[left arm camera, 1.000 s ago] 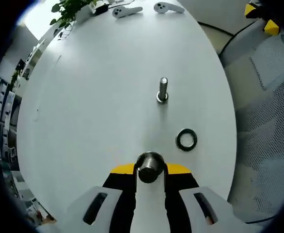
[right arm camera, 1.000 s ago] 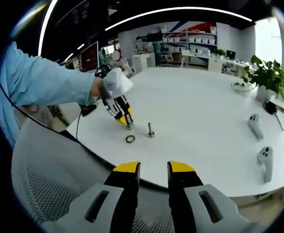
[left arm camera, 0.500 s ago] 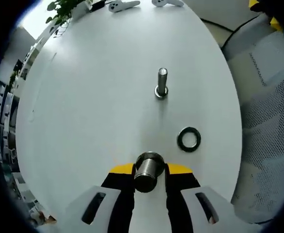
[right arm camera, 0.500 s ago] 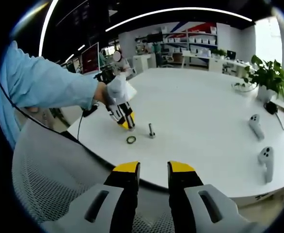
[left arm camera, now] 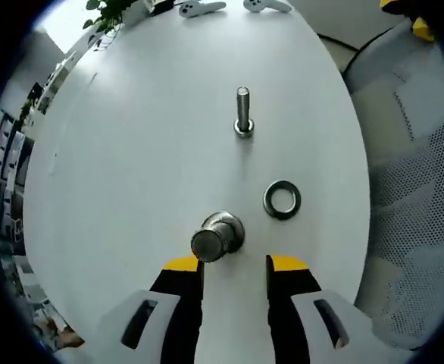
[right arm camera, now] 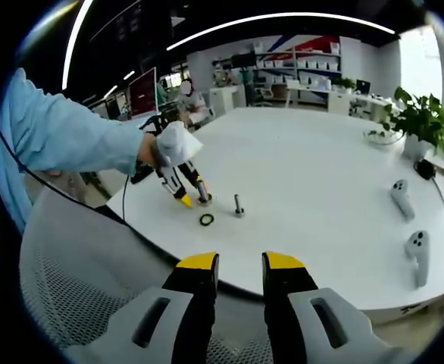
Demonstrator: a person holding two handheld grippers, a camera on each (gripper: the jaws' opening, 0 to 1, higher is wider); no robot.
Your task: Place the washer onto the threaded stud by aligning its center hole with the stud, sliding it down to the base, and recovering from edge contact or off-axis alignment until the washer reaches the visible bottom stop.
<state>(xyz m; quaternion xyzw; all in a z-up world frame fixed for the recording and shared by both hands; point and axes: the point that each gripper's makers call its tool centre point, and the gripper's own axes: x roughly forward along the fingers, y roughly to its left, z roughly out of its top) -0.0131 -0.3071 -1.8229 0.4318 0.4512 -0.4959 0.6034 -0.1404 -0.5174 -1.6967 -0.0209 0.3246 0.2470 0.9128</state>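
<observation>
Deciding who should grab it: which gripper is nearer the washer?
Left. The left gripper sits on the table beside the washer; the right gripper hangs back beyond the table edge, over the mesh chair.

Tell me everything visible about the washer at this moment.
The washer is a dark metal ring with a round centre hole, lying flat on the white table. Nothing touches it. In the left gripper view it sits apart from the upright threaded stud and beside a short steel cylinder standing just ahead of the left gripper, whose jaws are open. In the right gripper view it is a small dark ring near the table's edge.
</observation>
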